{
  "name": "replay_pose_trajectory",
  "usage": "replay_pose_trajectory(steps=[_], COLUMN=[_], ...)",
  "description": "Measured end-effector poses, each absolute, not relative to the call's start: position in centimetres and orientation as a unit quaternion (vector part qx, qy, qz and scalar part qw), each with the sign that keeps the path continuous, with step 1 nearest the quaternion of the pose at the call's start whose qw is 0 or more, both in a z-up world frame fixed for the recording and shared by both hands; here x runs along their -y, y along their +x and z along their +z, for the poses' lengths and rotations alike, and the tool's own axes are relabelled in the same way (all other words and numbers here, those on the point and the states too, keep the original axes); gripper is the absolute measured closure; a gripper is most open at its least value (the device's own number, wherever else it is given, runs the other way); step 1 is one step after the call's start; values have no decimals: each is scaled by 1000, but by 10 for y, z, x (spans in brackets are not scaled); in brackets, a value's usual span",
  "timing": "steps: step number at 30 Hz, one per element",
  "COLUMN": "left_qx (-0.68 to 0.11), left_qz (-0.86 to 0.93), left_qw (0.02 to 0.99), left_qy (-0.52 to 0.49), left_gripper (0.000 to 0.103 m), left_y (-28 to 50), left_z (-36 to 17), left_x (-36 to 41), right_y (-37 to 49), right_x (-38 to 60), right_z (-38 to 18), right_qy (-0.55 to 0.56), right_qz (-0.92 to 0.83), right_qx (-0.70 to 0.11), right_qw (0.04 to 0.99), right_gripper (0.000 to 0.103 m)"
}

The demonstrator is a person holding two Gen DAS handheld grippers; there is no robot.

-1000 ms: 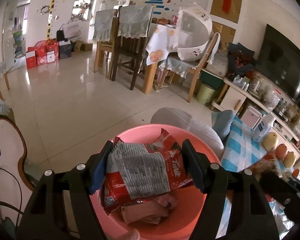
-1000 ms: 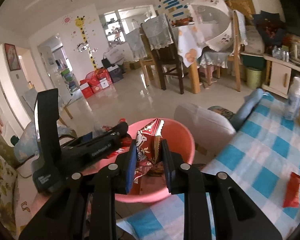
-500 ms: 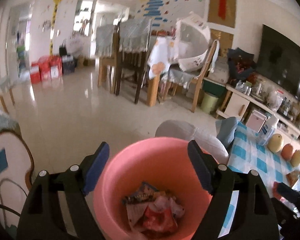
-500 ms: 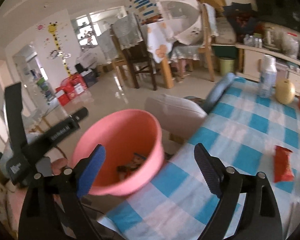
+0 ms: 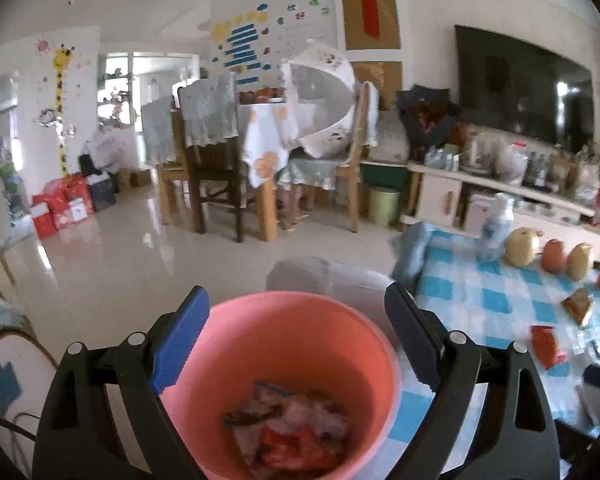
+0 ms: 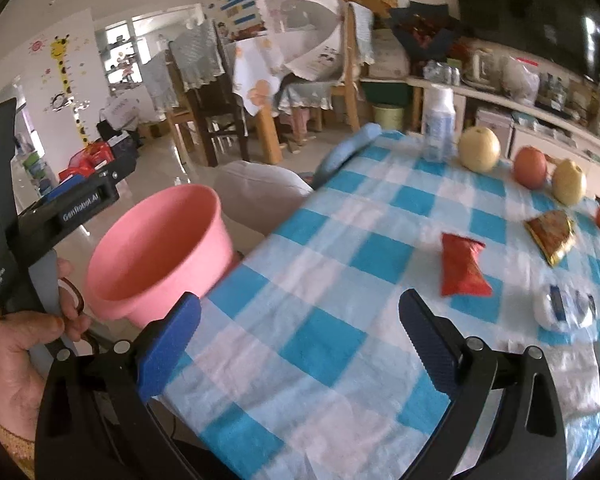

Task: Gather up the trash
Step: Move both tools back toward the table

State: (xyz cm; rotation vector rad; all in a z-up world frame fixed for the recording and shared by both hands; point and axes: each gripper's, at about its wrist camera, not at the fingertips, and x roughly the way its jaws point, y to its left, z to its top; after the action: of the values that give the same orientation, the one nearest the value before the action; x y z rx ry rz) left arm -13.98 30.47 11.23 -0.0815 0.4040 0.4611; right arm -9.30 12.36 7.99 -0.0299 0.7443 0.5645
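A pink bucket [image 5: 364, 344] stands beside the table and holds several snack wrappers [image 5: 296, 436]. My left gripper [image 5: 296, 340] is open and empty above the bucket. My right gripper [image 6: 300, 340] is open and empty over the blue checked tablecloth [image 6: 320, 340]; the bucket [image 6: 160, 248] is to its left. On the cloth lie a red snack packet [image 6: 462, 266], a gold and red packet [image 6: 552, 234] and a white wrapped item [image 6: 564, 308]. The red packet [image 5: 546, 346] and gold packet [image 5: 578, 304] also show in the left wrist view.
A white bottle [image 6: 440, 124], two pears [image 6: 480, 148] and an orange fruit [image 6: 530, 166] stand along the far edge of the table. A grey padded chair back [image 6: 260, 184] sits between bucket and table. A dining table with chairs [image 5: 236, 160] stands across the tiled floor.
Both grippers opened and let their wrappers fall into the bucket. The right gripper then swung right, from over the bucket to over the tablecloth. The left gripper rose slightly.
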Motion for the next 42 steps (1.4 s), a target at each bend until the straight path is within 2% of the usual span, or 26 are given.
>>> replay_pose_trajectory(steps=[16,31,42], left_qx=[-180,-211,-257], left_qz=[116,40,-91], left_qw=[977,975,954], left_qy=[18,59,125], left_gripper=[13,13,13], left_y=[-139,-149,-159], left_z=[105,88,75], left_x=[-220,-159,-93], right_y=[-113,-116,-97], right_x=[-51,30,114], right_z=[65,84,92], right_qy=[16,49,126], right_qz=[256,160,148], right_qx=[-404,-353,-341], right_qw=[878,920,920], right_gripper=[5,5,5])
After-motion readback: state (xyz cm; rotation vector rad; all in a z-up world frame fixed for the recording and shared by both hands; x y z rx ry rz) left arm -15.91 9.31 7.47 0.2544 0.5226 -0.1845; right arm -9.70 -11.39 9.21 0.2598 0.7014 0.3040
